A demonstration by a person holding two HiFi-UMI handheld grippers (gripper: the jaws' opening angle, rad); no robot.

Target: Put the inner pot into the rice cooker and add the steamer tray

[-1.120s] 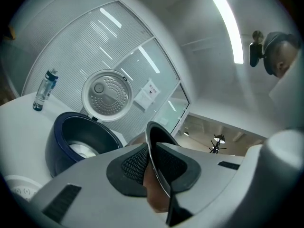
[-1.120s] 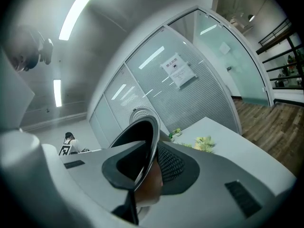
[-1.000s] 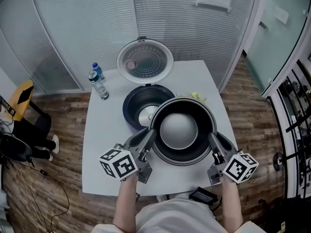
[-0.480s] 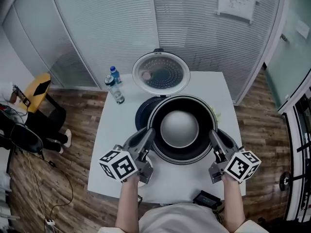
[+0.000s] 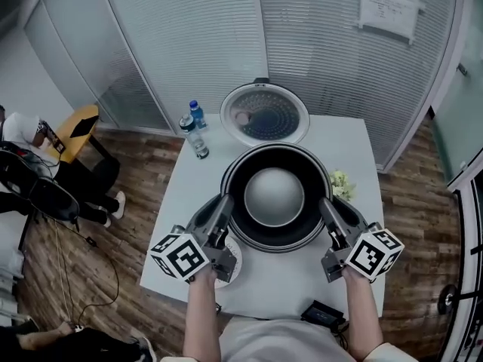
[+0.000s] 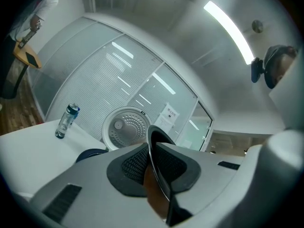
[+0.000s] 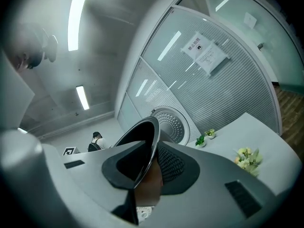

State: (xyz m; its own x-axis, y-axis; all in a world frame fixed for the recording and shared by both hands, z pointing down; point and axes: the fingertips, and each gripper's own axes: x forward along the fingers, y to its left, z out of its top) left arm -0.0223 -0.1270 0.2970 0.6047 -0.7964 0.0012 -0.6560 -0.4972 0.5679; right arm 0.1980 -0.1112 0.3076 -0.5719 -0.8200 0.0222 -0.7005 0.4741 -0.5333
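The dark inner pot (image 5: 275, 198) with a pale rounded bottom hangs in the air, held by its rim on both sides. My left gripper (image 5: 221, 211) is shut on the left rim (image 6: 156, 148), and my right gripper (image 5: 328, 211) is shut on the right rim (image 7: 148, 141). The pot hides the rice cooker's body in the head view; a dark edge of that body (image 6: 90, 154) shows in the left gripper view. The cooker's round lid (image 5: 264, 114) stands open behind. A white perforated steamer tray (image 5: 231, 256) lies on the table under my left gripper.
Two water bottles (image 5: 195, 133) stand at the white table's (image 5: 177, 232) back left. Small flowers (image 5: 341, 184) sit at the right edge. A black device (image 5: 323, 315) lies at the front edge. A person (image 5: 30, 164) sits off to the left, and glass walls stand behind.
Both grippers have carried the pot away from me and to the left, from beside the cooker's body to over it. The body is now hidden under the pot.
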